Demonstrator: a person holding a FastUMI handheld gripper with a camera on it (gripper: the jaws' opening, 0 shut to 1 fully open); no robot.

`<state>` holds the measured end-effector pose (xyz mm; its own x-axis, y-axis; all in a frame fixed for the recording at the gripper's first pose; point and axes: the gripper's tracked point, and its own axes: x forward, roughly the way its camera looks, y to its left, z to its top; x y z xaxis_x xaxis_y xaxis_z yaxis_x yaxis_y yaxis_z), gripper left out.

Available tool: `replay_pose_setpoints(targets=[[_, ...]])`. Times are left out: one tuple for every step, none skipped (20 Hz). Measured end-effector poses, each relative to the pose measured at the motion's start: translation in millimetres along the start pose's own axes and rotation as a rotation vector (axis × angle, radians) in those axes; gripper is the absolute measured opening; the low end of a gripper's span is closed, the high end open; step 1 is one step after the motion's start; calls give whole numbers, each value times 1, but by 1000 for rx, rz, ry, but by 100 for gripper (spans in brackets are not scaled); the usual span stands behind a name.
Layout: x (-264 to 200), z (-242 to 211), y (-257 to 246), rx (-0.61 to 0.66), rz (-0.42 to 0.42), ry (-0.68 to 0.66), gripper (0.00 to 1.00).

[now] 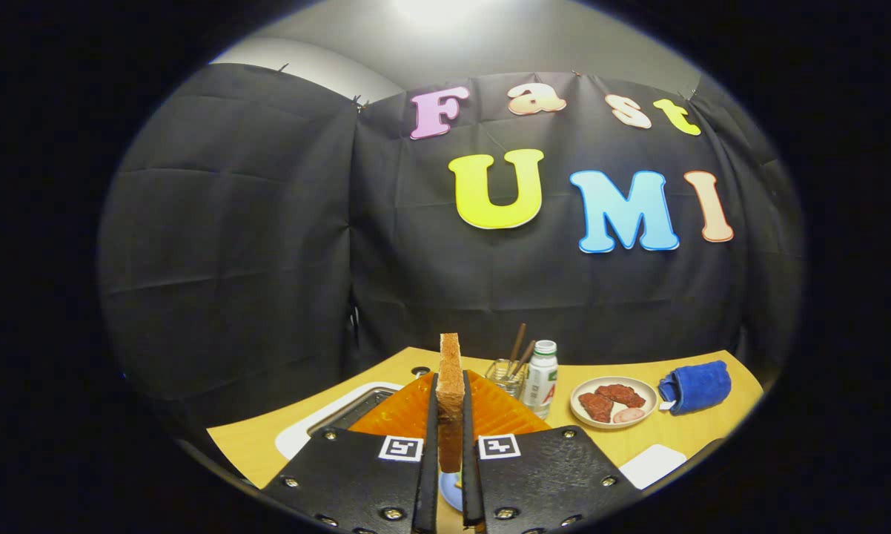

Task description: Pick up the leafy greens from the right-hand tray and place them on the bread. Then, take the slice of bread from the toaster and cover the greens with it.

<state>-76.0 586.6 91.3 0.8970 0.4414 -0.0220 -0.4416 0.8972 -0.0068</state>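
Staged kitchen booth: black cloth wall (267,222), wooden table (712,423) with toaster (319,426), plate (613,402).

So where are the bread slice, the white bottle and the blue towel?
Bread slice (451,374): gripper view, upper half of the slice, upright between the fingers.
White bottle (540,382): gripper view, middle of its body.
Blue towel (699,386): gripper view, middle of the roll, beside the plate.
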Motion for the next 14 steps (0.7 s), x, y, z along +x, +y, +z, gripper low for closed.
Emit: replay_pose_setpoints(targets=[[-2, -5, -12, -4, -19, 5, 13], [-2, -11, -24, -5, -37, 5, 13], [-2, -17, -35, -1, -54, 10, 13], [-4, -24, -44, 6, -66, 17, 13], [-3, -32, -52, 10, -75, 25, 13], [-3, -39, -60, 7, -85, 35, 13], [-3, -47, -67, 11, -92, 46, 13], [-2, -54, -70, 15, -93, 59, 13], [-1, -60, -72, 21, -89, 69, 13], [-2, -65, -73, 27, -81, 73, 13], [-3, -69, -75, 32, -77, 73, 13], [-3, -72, -76, 32, -74, 74, 13], [-4, -76, -76, 32, -68, 75, 13], [-5, -79, -75, 28, -63, 81, 13]])
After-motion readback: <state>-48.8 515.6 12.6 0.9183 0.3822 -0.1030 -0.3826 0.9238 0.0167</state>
